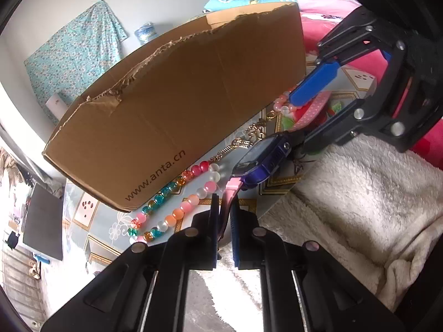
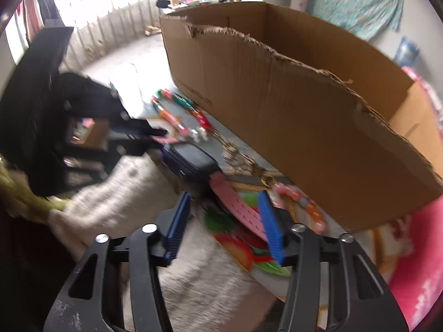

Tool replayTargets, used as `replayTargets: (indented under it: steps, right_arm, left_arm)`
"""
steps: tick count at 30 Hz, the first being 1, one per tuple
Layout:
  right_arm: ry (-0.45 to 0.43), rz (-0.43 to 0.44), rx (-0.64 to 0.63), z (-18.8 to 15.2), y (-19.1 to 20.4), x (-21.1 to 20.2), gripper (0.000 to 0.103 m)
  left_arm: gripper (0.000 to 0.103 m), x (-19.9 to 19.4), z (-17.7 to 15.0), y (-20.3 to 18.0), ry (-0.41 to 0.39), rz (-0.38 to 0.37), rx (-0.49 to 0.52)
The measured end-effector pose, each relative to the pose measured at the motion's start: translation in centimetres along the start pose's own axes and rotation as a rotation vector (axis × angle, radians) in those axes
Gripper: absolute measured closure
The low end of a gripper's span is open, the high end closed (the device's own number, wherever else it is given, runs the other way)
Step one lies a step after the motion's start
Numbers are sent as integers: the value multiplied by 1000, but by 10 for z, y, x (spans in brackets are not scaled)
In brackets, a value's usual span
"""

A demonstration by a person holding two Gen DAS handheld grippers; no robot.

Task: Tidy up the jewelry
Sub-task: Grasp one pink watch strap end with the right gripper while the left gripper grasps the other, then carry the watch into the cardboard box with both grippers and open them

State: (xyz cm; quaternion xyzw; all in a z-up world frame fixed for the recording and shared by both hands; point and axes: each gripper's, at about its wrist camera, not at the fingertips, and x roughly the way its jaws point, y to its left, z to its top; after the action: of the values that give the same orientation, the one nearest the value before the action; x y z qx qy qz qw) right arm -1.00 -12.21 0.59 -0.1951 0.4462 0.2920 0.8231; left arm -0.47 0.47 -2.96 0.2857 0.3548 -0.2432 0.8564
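A purple watch [image 1: 263,160] with pink straps lies by a brown cardboard box [image 1: 177,102]. My left gripper [image 1: 224,215] is shut on one pink strap [image 1: 228,196]. My right gripper [image 2: 224,215] is open, with the other pink strap [image 2: 238,207] between its blue pads; it also shows in the left wrist view [image 1: 310,110]. The watch face [image 2: 191,157] and my left gripper [image 2: 155,137] show in the right wrist view. Bead bracelets [image 1: 177,202], a gold chain [image 1: 243,141] and a pink bead bracelet [image 2: 307,207] lie along the box.
A white fleecy blanket [image 1: 360,202] lies beside the patterned table top [image 1: 94,238]. The box [image 2: 304,110] has a torn upper edge and stands open. A black crate [image 2: 36,88] stands at the left. Pink bedding [image 2: 420,262] lies at the right.
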Motion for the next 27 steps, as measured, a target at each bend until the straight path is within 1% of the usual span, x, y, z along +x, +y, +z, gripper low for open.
replayTargets:
  steps: [2,3,5,6,7,8,11,14,18,20,24,26,27]
  right_arm:
    - [6,-69,-21,-3,8,3,68]
    - [7,-93,-33,-5,12,4,70]
    - [11,-153,-52,-7,18,9,81]
    - [16,-190,-64,-8,22,12,84]
    - [6,-209,-69,-8,26,12,87]
    - [-1,-227,-66,-7,29,13,92]
    - [-44,-329,-91,-9,42,12,100]
    - [-92,-387,-93,-11,55,5,102]
    - [-164,-467,-126,-11,71,-19,102]
    - [-197,-500,-152,-4,77,-32,102]
    - [-311,-564,-204,18,81,-76,102]
    - [-345,-554,-205,32,67,-93,102]
    - [-355,-524,-193,45,56,-98,102]
  left_arm:
    - [96,0,-1,-2,0,-4,9]
    - [96,0,-1,-1,1,-6,12]
    - [96,0,-1,-1,-3,-4,17]
    - [96,0,-1,-2,-5,-2,17]
    - [97,0,-1,-3,-9,0,17]
    - [98,0,-2,-3,-15,7,17]
    - [100,-7,-4,-10,-34,8,0]
    - [100,-16,-1,-17,-59,31,8]
    - [100,-36,7,-19,-107,77,23]
    - [100,-52,12,-18,-139,103,28]
    - [100,-84,32,-7,-213,159,35]
    - [100,-97,46,6,-239,174,13]
    - [100,-100,53,13,-245,172,-1]
